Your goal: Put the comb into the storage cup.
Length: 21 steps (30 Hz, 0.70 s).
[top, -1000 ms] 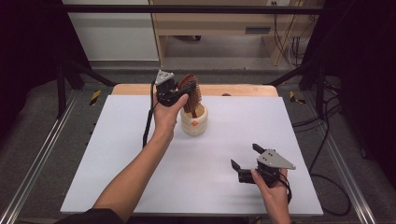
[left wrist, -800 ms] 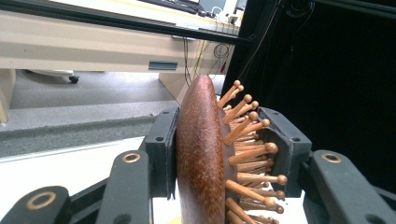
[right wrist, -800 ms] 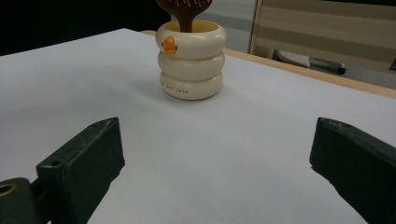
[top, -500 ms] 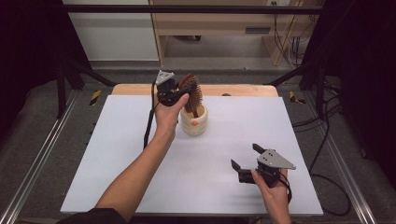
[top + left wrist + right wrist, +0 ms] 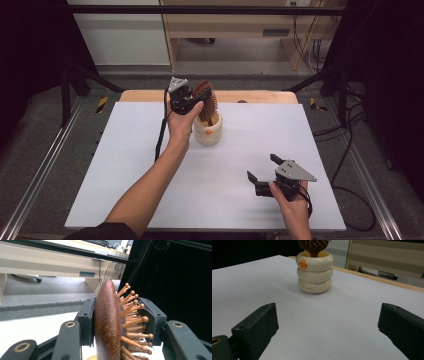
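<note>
Clamping 1 wooden hairbrush (image 5: 108, 322), the left gripper (image 5: 192, 102) has its jaws about half closed, 1 pad flat against the smooth brown back of the brush head, the other pressed into the bristle side. In the left gripper view the head stands upright between the pads, its round-tipped wooden pins pointing toward the right-hand pad.

The brush stands handle-down in 1 cream cup (image 5: 208, 131), a stack of 3 rounded rings with a small orange mark on its top ring, seen plainly in the right gripper view (image 5: 314, 272). The cup sits toward the far middle of the white worktop (image 5: 125, 165), just right of the left hand (image 5: 180, 125).

The right gripper (image 5: 264, 169) is held low over the near right part of the worktop, well apart from the cup. Its 2 jaws stand wide, nothing between them; its own view looks across bare white surface to the cup and the lower part of the brush head (image 5: 313, 246).

Count: 1 brush, 1 cup, 2 grippers.
</note>
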Available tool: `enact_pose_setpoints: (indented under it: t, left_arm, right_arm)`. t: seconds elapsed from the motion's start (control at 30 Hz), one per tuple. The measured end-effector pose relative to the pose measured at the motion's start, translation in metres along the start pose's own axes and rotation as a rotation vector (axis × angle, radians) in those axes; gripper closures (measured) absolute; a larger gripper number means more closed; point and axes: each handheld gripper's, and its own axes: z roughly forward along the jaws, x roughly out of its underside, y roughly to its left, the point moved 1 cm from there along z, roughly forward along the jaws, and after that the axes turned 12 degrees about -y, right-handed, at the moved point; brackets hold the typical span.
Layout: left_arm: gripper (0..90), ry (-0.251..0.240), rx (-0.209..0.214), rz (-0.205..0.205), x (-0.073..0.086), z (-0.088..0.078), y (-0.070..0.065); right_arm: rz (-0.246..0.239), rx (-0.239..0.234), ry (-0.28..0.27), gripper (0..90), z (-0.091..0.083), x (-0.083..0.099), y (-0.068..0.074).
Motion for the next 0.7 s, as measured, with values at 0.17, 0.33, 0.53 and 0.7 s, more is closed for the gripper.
enact_pose_setpoints:
  t: [0.17, 0.33, 0.53, 0.7]
  left_arm:
    - [51.2, -0.006, -0.005, -0.016, 0.0005, 0.0005, 0.0012]
    - [51.2, -0.003, 0.001, -0.021, -0.0002, 0.0007, 0.0007]
    - [50.9, -0.007, 0.005, -0.018, 0.0010, 0.0018, 0.0027]
    - [50.6, -0.006, 0.002, -0.016, 0.0012, 0.0009, 0.0034]
  right_arm:
    - [0.000, 0.000, 0.002, 3.3, 0.0005, 0.0002, 0.0002]
    - [-0.001, 0.001, 0.002, 3.3, 0.0005, 0.0004, -0.0001]
    - [0.002, 0.000, 0.003, 3.3, 0.0008, 0.0005, 0.0002]
    - [-0.001, -0.002, 0.002, 3.3, 0.0006, 0.0003, 0.0005]
